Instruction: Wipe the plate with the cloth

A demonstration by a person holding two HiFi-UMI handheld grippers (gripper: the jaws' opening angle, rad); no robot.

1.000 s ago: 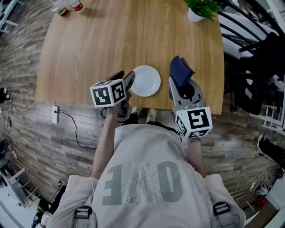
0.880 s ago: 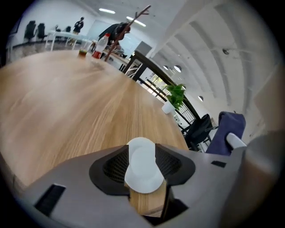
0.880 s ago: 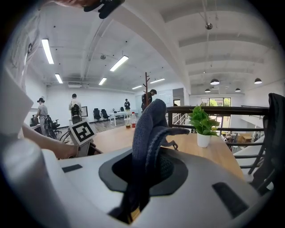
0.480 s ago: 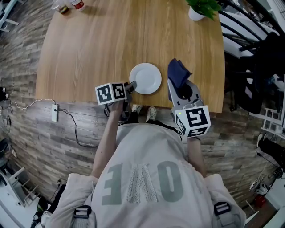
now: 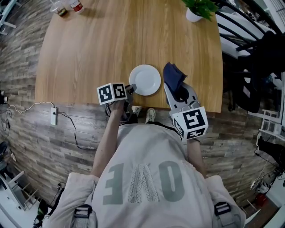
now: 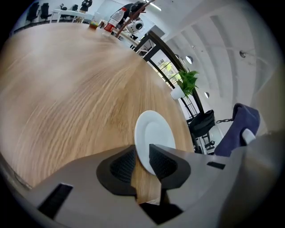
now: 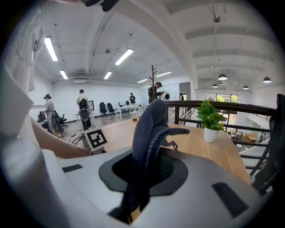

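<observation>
Wood-grain table [image 5: 98,49], pale oak tone, seen from above; we stand at its near edge.

- White plate [image 5: 145,79]: lies flat on the tabletop, close to the near edge, face up.
- Left gripper [image 5: 132,88]: comes in low at the plate's near-left side and points down at a slant. Its own view shows the plate's rim between the two jaws. The jaws are closing at a middling width. A strip of tabletop shows between the pads below the rim, so we do not log them as clamped.
- Right gripper [image 5: 174,87]: jaws narrow, pinched on the dark blue cloth [image 5: 173,75]. The cloth stands up out of them in a folded hump, with one flap drooping forward.
- Cloth position: just right of the plate, near it but apart.
- Marker cubes: the left one [image 5: 111,93] sits beside the table's near edge, the right one [image 5: 190,123] over the floor close to our body.

Surroundings:

- A potted plant [image 5: 198,10] stands at the table's far right.
- Bottles [image 5: 71,5] stand at its far left corner.
- A power strip [image 5: 54,116] with a white cable lies on the plank floor to our left.
</observation>
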